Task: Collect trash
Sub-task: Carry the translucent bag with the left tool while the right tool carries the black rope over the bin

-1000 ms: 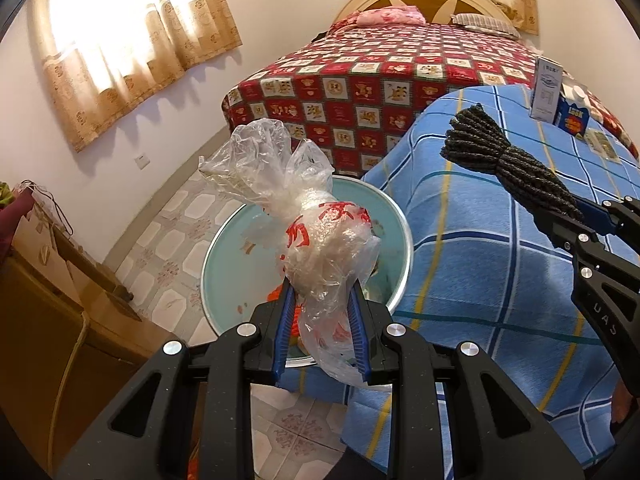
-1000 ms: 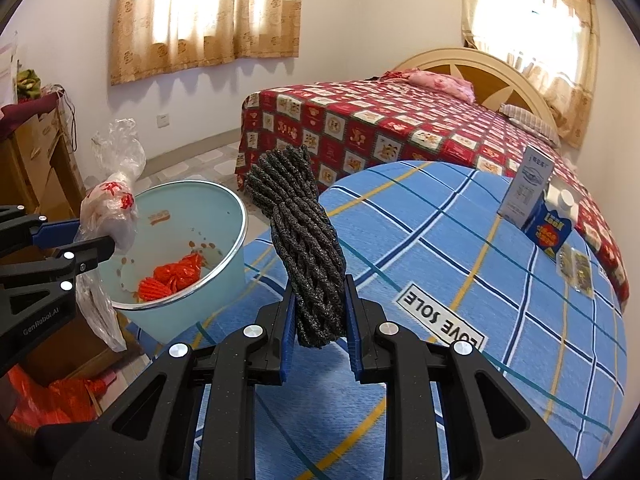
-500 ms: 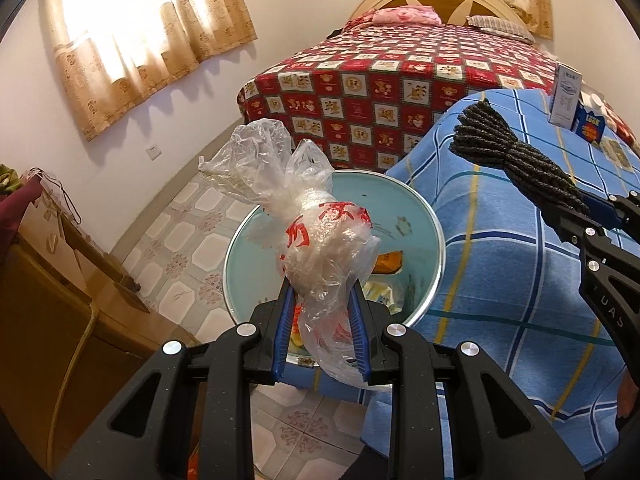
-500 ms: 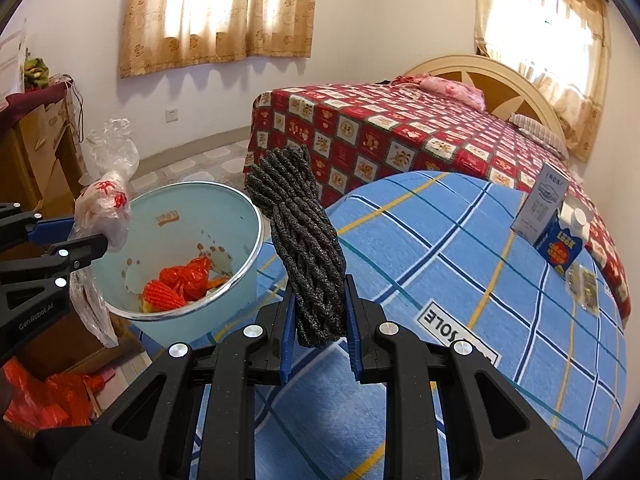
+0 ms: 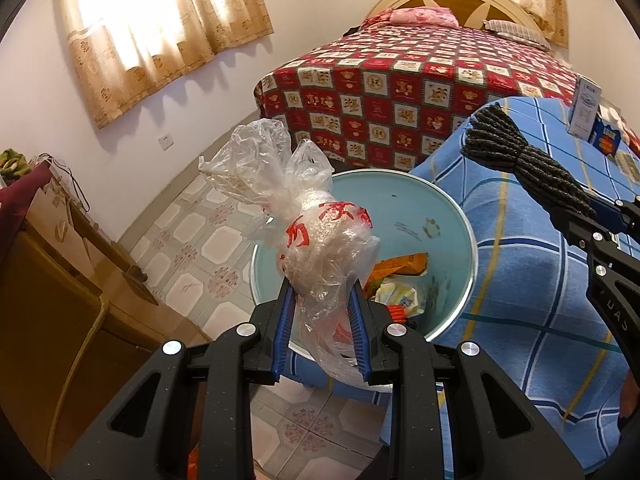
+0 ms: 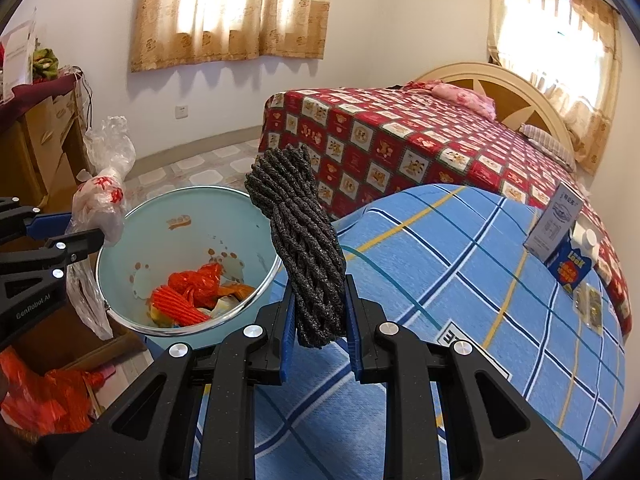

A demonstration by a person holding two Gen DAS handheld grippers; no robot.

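Note:
My left gripper (image 5: 320, 312) is shut on a clear plastic bag (image 5: 316, 236) with red print, held above the near rim of a light blue trash bin (image 5: 440, 216). The bag also shows at the left of the right wrist view (image 6: 102, 204). My right gripper (image 6: 319, 304) is shut on a dark grey rope bundle (image 6: 304, 240), held just right of the bin (image 6: 188, 216) over the table edge. The rope also shows in the left wrist view (image 5: 520, 164). The bin holds red and orange wrappers (image 6: 188, 292).
A table with a blue plaid cloth (image 6: 460, 280) carries small boxes (image 6: 560, 232) at its far right. A bed with a red patterned cover (image 5: 420, 80) stands behind. A wooden cabinet (image 5: 48, 300) is on the left. Tiled floor (image 5: 192, 248) lies beyond the bin.
Both grippers have moved closer to the bin, which now looks larger with more of its inside visible. Both still hold the same things.

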